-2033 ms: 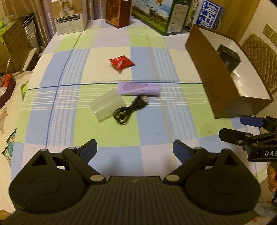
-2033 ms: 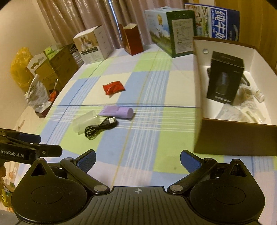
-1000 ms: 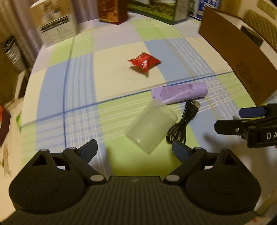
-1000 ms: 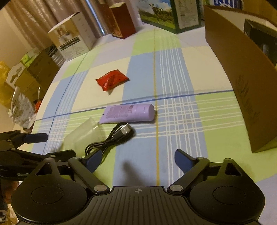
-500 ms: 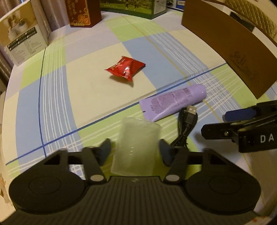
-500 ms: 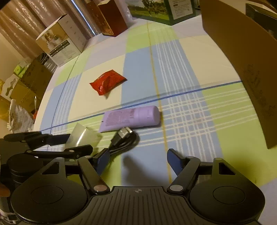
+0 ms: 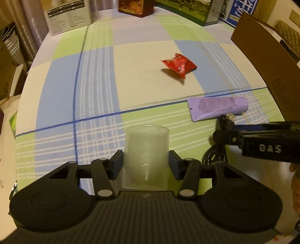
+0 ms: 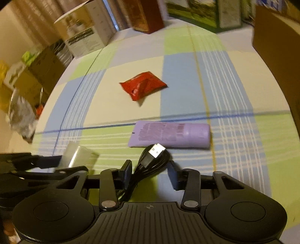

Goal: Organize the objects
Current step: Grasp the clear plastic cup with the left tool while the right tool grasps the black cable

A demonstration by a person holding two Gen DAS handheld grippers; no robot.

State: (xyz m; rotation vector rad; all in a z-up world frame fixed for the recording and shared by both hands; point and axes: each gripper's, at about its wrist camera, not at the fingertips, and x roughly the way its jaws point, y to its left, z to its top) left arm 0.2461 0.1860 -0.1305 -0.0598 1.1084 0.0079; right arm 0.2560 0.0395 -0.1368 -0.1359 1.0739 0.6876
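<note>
A translucent plastic cup (image 7: 147, 142) lies on the checked tablecloth with its mouth pointing away, and my left gripper (image 7: 146, 161) is shut on its sides. My right gripper (image 8: 150, 172) is just to the right. Its jaws are closing around a coiled black USB cable (image 8: 148, 163). The left pad touches the cable; a gap remains at the right pad. A purple tube (image 8: 172, 135) lies just beyond the cable's plug. Farther off lies a red snack packet (image 8: 143, 87). The left wrist view also shows the tube (image 7: 218, 108), the packet (image 7: 179, 66) and the right gripper (image 7: 221, 131).
A tall brown cardboard box (image 7: 262, 56) stands along the right side of the table. At the far edge stand a white carton (image 7: 69, 16), a red-brown box (image 7: 136, 7) and a green box (image 7: 187, 9). Cartons and bags crowd the floor past the table's left edge (image 8: 28, 84).
My left gripper moved in over the cup and shut on it. My right gripper came forward to the cable, and its jaws narrowed around the coil.
</note>
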